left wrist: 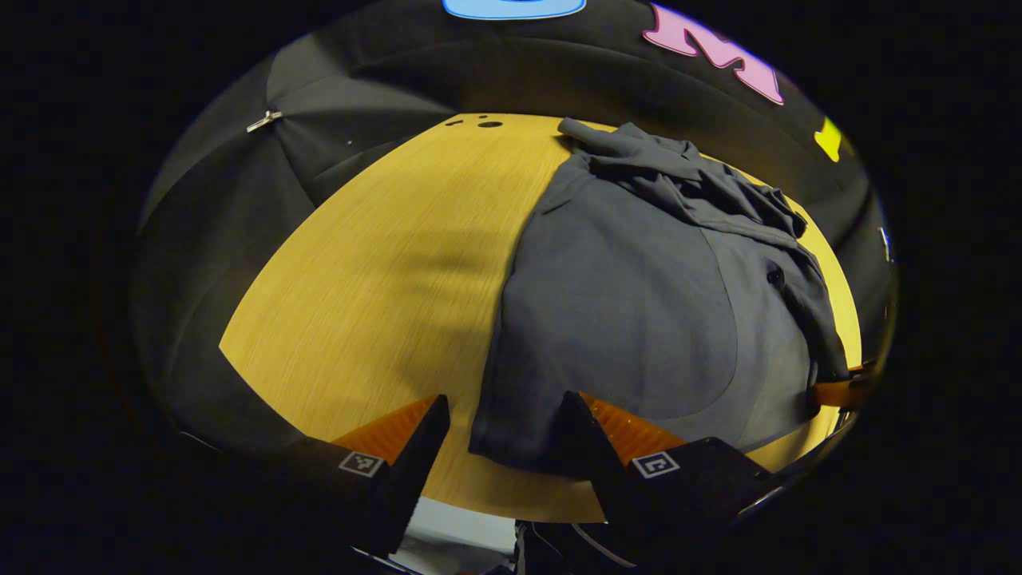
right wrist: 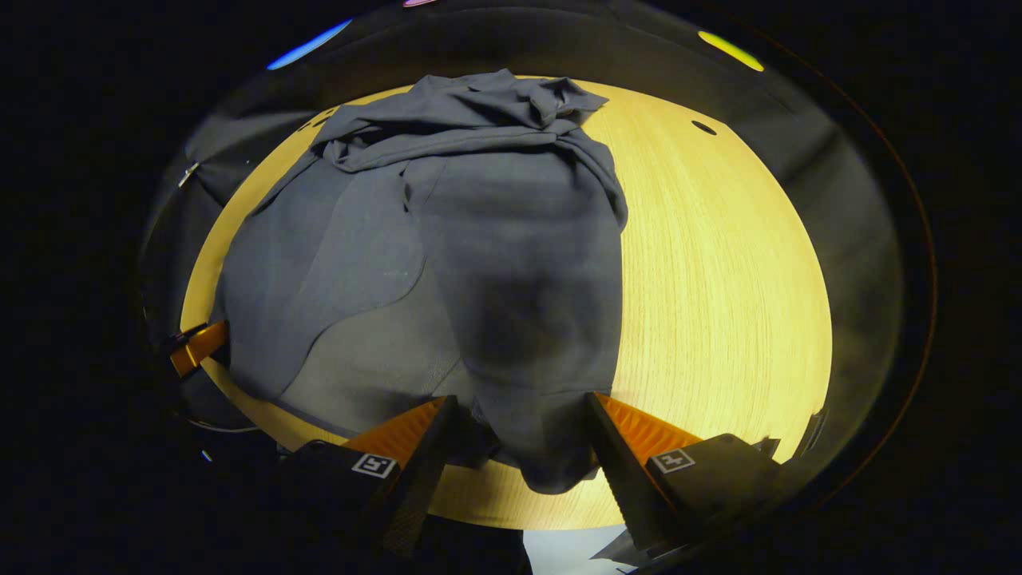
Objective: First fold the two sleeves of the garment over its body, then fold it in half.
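A dark grey garment (left wrist: pixel 631 303) lies spread on the wooden table (left wrist: pixel 383 263), its far end bunched into folds (left wrist: pixel 679 172). In the left gripper view my left gripper (left wrist: pixel 503 411) is open over the garment's near left corner, and the cloth edge lies between its fingers without being pinched. In the right gripper view the garment (right wrist: pixel 447 255) has a long darker strip, apparently a sleeve (right wrist: pixel 527 319), laid down over its right side. That strip's end hangs at the table's near edge between the spread fingers of my open right gripper (right wrist: pixel 520 415).
Bare table (right wrist: pixel 718 279) stretches to the right of the garment in the right gripper view, and to its left in the left gripper view. The other gripper shows at the garment's edge in each view, the right one (left wrist: pixel 846 391) and the left one (right wrist: pixel 196 347). Small holes (left wrist: pixel 489 123) mark the table's far end.
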`<action>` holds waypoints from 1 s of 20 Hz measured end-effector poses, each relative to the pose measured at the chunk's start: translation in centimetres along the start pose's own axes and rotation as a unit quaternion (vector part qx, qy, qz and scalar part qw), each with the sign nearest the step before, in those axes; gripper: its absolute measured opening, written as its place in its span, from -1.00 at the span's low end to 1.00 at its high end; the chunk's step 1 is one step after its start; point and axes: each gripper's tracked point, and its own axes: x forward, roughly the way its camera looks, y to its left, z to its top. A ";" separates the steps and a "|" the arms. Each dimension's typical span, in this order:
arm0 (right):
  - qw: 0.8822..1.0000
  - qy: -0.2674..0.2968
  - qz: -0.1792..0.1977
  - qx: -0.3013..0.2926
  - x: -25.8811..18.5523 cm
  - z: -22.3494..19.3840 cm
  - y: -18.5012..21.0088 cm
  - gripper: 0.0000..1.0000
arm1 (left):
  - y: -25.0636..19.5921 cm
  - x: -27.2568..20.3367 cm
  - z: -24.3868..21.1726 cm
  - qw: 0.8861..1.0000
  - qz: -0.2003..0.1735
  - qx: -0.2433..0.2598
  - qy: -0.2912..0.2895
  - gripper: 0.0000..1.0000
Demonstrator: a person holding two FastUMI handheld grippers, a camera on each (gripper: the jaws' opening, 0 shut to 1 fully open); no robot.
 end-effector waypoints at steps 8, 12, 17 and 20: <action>0.999 0.017 0.014 -0.023 0.3 0.6 2.4 -0.40 | -3.4 0.4 0.6 0.998 -0.037 0.059 -0.013 -0.46; 0.998 0.011 0.038 -0.043 -0.6 0.7 2.8 -0.82 | -3.6 0.5 1.0 0.996 -0.050 0.068 -0.017 -0.84; 0.999 -0.011 0.050 -0.013 -0.3 1.4 2.7 -0.89 | -3.9 -0.5 1.8 0.997 -0.067 0.037 -0.026 -0.89; 0.998 -0.035 0.048 -0.025 -1.1 2.1 2.9 -0.89 | -4.4 -1.6 2.5 0.996 -0.078 0.013 -0.034 -0.89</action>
